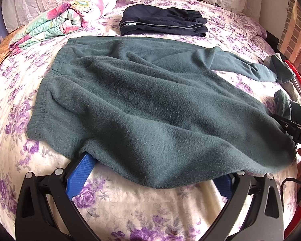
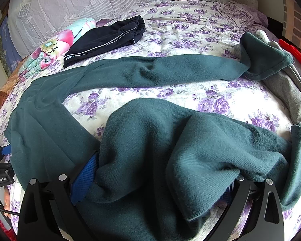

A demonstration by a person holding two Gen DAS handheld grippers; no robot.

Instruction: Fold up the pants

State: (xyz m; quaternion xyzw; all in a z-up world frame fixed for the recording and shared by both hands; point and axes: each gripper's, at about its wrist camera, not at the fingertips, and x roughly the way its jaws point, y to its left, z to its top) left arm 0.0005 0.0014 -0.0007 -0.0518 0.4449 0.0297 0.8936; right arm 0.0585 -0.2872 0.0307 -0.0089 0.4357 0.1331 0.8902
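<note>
Dark green fleece pants (image 1: 150, 104) lie spread on the floral bedsheet (image 1: 10, 104), waistband at the left, legs running right. My left gripper (image 1: 152, 172) is open, its blue pads (image 1: 80, 174) wide apart with their tips under the near edge of the pants. In the right wrist view the pants (image 2: 142, 140) are bunched over my right gripper (image 2: 160, 172). That gripper is open too, with cloth lying across its blue pads (image 2: 84, 178). The far leg (image 2: 160, 70) stretches to a cuff at the right.
Folded dark navy pants (image 1: 162, 21) lie at the back of the bed. A rolled floral quilt (image 1: 60, 22) lies at the back left. A grey garment (image 2: 291, 92) and a red item (image 2: 295, 54) sit at the right edge. Lace-covered pillows line the headboard.
</note>
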